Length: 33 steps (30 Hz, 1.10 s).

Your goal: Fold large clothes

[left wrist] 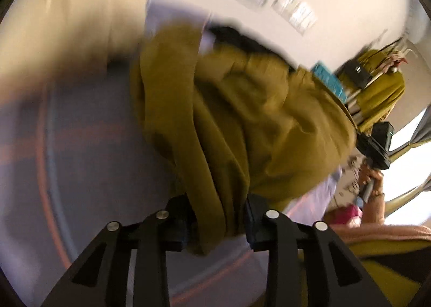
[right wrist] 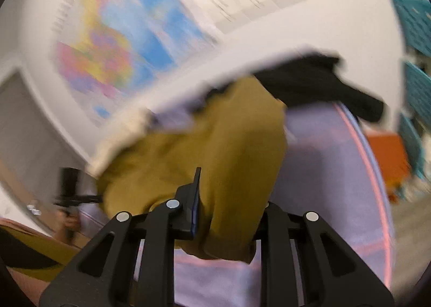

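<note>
A large mustard-yellow garment [left wrist: 242, 124] lies bunched on a lavender sheet [left wrist: 94, 161] with pink stripes. One thick fold of it runs down between the fingers of my left gripper [left wrist: 219, 223], and the pads press on it from both sides. In the right wrist view another bunch of the garment [right wrist: 215, 150] fills my right gripper [right wrist: 229, 215]. The left finger [right wrist: 194, 199] of that gripper lies against the cloth, while the right finger is hidden behind it. At the far right of the left wrist view, a hand [left wrist: 373, 180] holds the right tool's black body [left wrist: 378, 142], with more mustard cloth above it.
A black garment [right wrist: 323, 83] lies at the back of the lavender sheet [right wrist: 323, 172]. A coloured map [right wrist: 121, 45] hangs on the white wall. Teal panels [right wrist: 414, 37] and an orange object [right wrist: 388, 156] stand at the right. A pink sleeve [left wrist: 377, 234] is close by.
</note>
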### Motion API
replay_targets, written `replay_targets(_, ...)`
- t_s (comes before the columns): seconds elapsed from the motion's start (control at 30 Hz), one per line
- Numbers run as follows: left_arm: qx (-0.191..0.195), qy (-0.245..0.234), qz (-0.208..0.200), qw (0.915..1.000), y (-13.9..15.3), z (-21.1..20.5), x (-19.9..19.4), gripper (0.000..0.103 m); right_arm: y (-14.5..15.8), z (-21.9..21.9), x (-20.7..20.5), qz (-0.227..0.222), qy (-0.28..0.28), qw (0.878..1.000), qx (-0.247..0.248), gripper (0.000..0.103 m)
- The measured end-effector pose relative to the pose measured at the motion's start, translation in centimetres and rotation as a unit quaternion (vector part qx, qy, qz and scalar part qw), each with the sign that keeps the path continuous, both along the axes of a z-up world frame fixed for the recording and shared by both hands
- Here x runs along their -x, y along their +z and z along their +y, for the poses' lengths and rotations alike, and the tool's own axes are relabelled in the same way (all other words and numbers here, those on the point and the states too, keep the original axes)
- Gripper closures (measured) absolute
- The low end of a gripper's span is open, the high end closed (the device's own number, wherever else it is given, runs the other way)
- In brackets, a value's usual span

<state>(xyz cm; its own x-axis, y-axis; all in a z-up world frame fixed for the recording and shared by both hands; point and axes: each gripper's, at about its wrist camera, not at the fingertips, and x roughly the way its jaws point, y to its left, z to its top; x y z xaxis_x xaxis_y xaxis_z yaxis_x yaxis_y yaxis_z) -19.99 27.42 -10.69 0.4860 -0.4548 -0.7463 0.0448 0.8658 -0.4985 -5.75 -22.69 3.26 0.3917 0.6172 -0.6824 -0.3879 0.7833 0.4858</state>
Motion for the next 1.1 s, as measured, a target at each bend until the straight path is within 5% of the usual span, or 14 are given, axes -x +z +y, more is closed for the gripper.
replay_targets(0.03, 0.011, 0.002, -0.004, 0.9999, -0.4, 0.3, 0.3, 0.065, -1.2, -0.1, -0.2, 0.019, -0.006, 1.000, 0.016, 0.082)
replay_targets(0.1, 0.001, 0.010, -0.018, 0.9998, 0.7, 0.4, 0.1, 0.057, -3.8, -0.5, -0.5, 0.057, -0.024, 0.996, 0.065, 0.063)
replay_targets(0.13, -0.036, 0.018, -0.030, 0.9987, 1.8, 0.2, 0.3, 0.041, -3.6, -0.8, -0.4, 0.050, -0.041, 0.995, 0.071, 0.058)
replay_targets(0.27, -0.119, 0.041, -0.115, 0.9853, 7.3, 0.2, 2.1, 0.020, 2.1, -1.2, 0.8, -0.066, -0.097, 0.988, 0.103, 0.033)
replay_targets(0.37, -0.194, 0.045, -0.144, 0.9694, 9.2, -1.1, 0.9, 0.017, 4.4, 2.6, 0.4, -0.120, -0.041, 0.985, 0.116, 0.033)
replay_targets(0.5, -0.240, 0.021, -0.130, 0.9619, 8.5, -2.9, -2.8, 0.019, 2.7, 11.0, -2.0, -0.114, 0.065, 0.981, 0.145, 0.045)
replay_targets(0.63, -0.283, 0.018, -0.080, 0.9555, 5.8, -3.9, -6.5, 0.033, -2.0, 16.6, -5.5, -0.061, 0.115, 0.974, 0.187, 0.053)
replay_targets(0.7, -0.286, 0.020, -0.058, 0.9564, 4.7, -3.8, -7.8, 0.036, -3.7, 17.6, -6.4, -0.034, 0.119, 0.974, 0.191, 0.081)
replay_targets(0.77, -0.293, 0.029, -0.042, 0.9547, 4.0, -3.3, -8.6, 0.040, -4.2, 17.6, -7.3, -0.029, 0.113, 0.973, 0.200, 0.098)
replay_targets(0.93, -0.275, 0.058, -0.034, 0.9591, 4.0, -1.6, -9.3, 0.036, -0.8, 15.7, -8.0, -0.087, 0.053, 0.979, 0.175, 0.101)
replay_targets(1.1, -0.287, 0.066, -0.029, 0.9553, 3.8, -2.2, -9.6, 0.031, -6.0, 17.3, -9.8, -0.029, 0.071, 0.968, 0.239, 0.099)
